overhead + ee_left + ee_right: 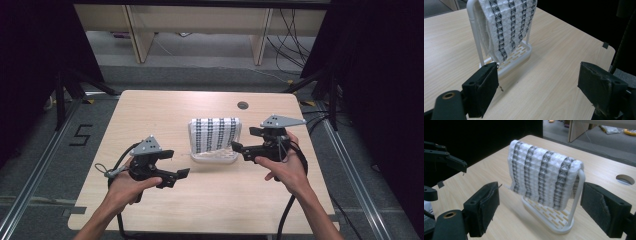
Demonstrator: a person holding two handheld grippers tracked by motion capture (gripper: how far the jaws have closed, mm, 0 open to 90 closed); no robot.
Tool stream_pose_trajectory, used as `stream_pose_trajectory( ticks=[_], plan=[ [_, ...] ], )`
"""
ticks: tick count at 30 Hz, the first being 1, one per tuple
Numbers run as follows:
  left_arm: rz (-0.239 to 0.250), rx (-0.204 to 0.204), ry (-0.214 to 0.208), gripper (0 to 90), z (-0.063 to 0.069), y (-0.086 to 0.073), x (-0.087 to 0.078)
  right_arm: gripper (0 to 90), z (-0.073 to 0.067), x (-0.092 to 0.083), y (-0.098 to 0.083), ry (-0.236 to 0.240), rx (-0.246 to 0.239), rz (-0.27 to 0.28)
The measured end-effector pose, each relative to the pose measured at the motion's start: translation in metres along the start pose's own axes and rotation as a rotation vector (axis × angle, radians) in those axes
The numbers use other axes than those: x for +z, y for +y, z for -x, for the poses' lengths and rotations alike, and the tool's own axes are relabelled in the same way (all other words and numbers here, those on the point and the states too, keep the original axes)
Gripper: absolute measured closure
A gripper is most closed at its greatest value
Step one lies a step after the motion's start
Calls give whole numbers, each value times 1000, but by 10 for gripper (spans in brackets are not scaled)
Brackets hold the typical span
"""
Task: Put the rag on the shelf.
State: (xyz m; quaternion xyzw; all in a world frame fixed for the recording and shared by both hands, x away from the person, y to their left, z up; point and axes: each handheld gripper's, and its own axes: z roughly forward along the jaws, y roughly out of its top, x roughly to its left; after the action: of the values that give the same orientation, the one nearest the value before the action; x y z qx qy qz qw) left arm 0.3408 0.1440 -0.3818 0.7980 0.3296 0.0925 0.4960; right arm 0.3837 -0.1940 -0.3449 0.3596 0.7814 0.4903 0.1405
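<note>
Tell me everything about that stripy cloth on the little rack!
The cloth is white with dark stripes and a bumpy, quilted weave. It hangs folded over the top bar of a white rack, draping down both sides above the slotted base. It sits mid-table. Only the rack touches it; both grippers are apart from it.

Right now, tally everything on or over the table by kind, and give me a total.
Hand-held gripper: 2, the left and the right, both open
White rack: 1
Striped cloth, draped over the rack: 1
Total: 4
</note>
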Motion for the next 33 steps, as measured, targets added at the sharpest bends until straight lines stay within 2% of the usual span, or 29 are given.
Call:
stream_pose_trajectory(
  ticks=[2, 7, 9, 11, 12, 13, 15, 16, 18, 20, 21, 22, 24, 26, 27, 28, 30, 31, 32, 33],
  plan=[
    [10, 3, -12, 161, 1, -4, 2, 166, -1, 0, -3, 14, 5, 2],
    [17, -5, -14, 161, 5, -13, 2, 166, -5, -4, -10, 7, 18, 8],
    [21, -4, -19, 161, 6, -16, 2, 166, -6, -4, -13, 5, 7, 5],
    [12, 3, -5, 161, 7, -19, 1, 166, -8, -4, -16, 15, -4, 13],
    [18, 10, 2, 161, 7, -21, 1, 166, -11, -5, -18, 13, 18, 8],
    [14, 12, 5, 161, 8, -22, 1, 166, -12, -5, -20, -5, -5, 11],
    [14, 12, 9, 161, 9, -25, 0, 166, -14, -4, -23, 8, -22, 16],
    [28, 9, -2, 161, 9, -27, 2, 166, -14, -5, -23, 6, -34, 4],
    [23, 16, -1, 161, 10, -30, 1, 166, -18, -5, -26, 10, -7, 3],
    [24, 20, -1, 161, 11, -33, 1, 166, -18, -6, -29, 1, -37, 9],
    [27, 18, 2, 161, 12, -34, 1, 166, -21, -6, -30, -3, -22, 8],
    [27, 21, 0, 161, 12, -35, 1, 167, -20, -5, -32, 1, -46, 5],
    [34, 22, 0, 161, 13, -38, 1, 167, -23, -6, -35, 5, -19, -7],
    [34, 20, 3, 161, 15, -41, 0, 166, -23, -5, -37, 19, -26, 1],
    [37, 18, 0, 161, 15, -41, 0, 166, -26, -6, -39, 3, -1, 1],
    [35, 18, 5, 161, 16, -43, -1, 166, -25, -5, -40, -2, -21, 17],
    [43, 22, -3, 161, 16, -46, 0, 166, -24, -6, -42, -1, -51, 3],
    [39, 25, 0, 161, 17, -47, 0, 166, -27, -6, -44, 6, -29, 2],
    [35, 28, 3, 161, 17, -49, 0, 166, -26, -6, -45, 10, -53, 6],
    [36, 29, 1, 161, 17, -51, 1, 166, -28, -6, -47, 14, -30, -3]
  ],
)
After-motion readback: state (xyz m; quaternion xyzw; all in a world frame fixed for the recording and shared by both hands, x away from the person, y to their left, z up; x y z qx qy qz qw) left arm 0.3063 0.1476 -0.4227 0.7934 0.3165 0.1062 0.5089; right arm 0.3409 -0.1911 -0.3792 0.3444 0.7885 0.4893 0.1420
